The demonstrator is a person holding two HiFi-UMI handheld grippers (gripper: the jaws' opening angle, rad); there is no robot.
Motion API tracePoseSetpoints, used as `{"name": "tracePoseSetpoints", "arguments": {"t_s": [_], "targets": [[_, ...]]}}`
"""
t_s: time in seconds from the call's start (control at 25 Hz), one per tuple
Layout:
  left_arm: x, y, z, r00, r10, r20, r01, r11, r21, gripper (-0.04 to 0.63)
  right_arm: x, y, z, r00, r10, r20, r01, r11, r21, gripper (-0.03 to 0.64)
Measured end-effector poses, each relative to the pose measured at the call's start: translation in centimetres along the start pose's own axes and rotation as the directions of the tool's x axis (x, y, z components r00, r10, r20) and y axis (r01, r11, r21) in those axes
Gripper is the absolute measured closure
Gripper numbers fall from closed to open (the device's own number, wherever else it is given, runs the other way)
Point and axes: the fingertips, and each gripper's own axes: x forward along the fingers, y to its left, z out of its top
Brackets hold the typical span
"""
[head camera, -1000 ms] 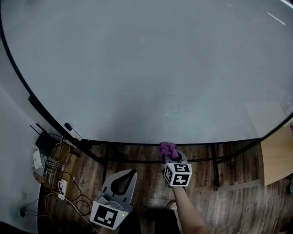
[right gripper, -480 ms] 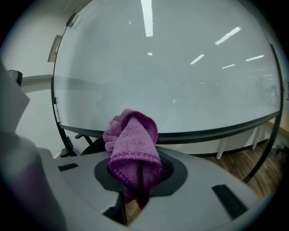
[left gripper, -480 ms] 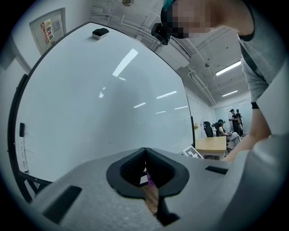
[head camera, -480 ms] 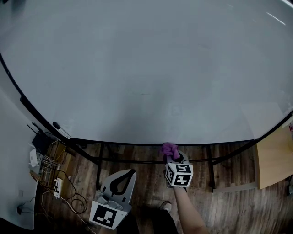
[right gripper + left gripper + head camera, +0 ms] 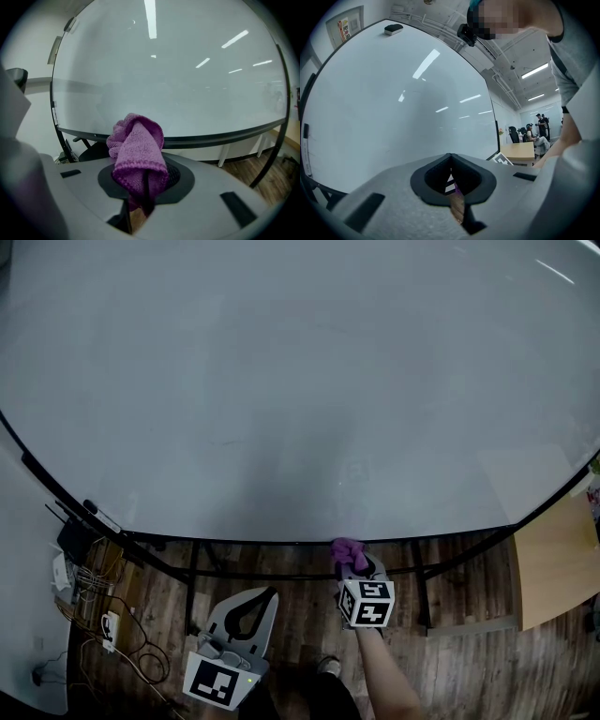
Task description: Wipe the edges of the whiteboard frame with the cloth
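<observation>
Tracking the cloth [image 5: 347, 549]: it's a purple knit wad pinched in the right gripper [image 5: 351, 563]. The jaws are clamped on its lower fold and the rest is bunched out past the tips. It sits right at the bottom rail of the whiteboard frame [image 5: 262, 542], straight ahead of those jaws. The head view shows overlap with the rail, but we can't confirm real contact pressure from either view.

Changes over the last second:
- The marker [image 5: 90, 509] at the board's lower-left corner has slid further left of both grippers.
- The stand leg [image 5: 419, 592] on the right has closed in on the right gripper.
- The cloth has kept its place against the rail throughout.

We read this as a rightward pass along the bottom edge. The rail left of the right gripper is probably done, and the stretch from the tips to the right corner is still open. The side and top edges look untouched so far.

The left gripper [image 5: 246, 607] hangs below and left of the right one, well off the board. Its jaws are together with nothing between them, so it is idle.

Further out, the white panel [image 5: 300, 381] fills everything ahead of the tips. A cable tangle [image 5: 75, 568] lies on the floor far left of the left gripper, and a desk [image 5: 553, 563] stands far right of the right one.
</observation>
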Motion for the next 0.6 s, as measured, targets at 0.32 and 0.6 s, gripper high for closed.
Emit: {"name": "tracePoseSetpoints", "arguments": {"t_s": [0.32, 0.6], "targets": [[3.3, -2.2, 0.1, 1.000, -0.019, 0.002, 0.019, 1.000, -0.003, 0.578, -0.6, -3.9, -0.1, 1.000, -0.015, -0.005, 0.015, 1.000, -0.002, 0.537], [5.2, -4.3, 0.6, 1.000, -0.016, 0.009, 0.016, 1.000, 0.010, 0.578, -1.5, -7.6, -0.2, 0.999, -0.031, -0.007, 0.031, 0.999, 0.018, 0.537]]}}
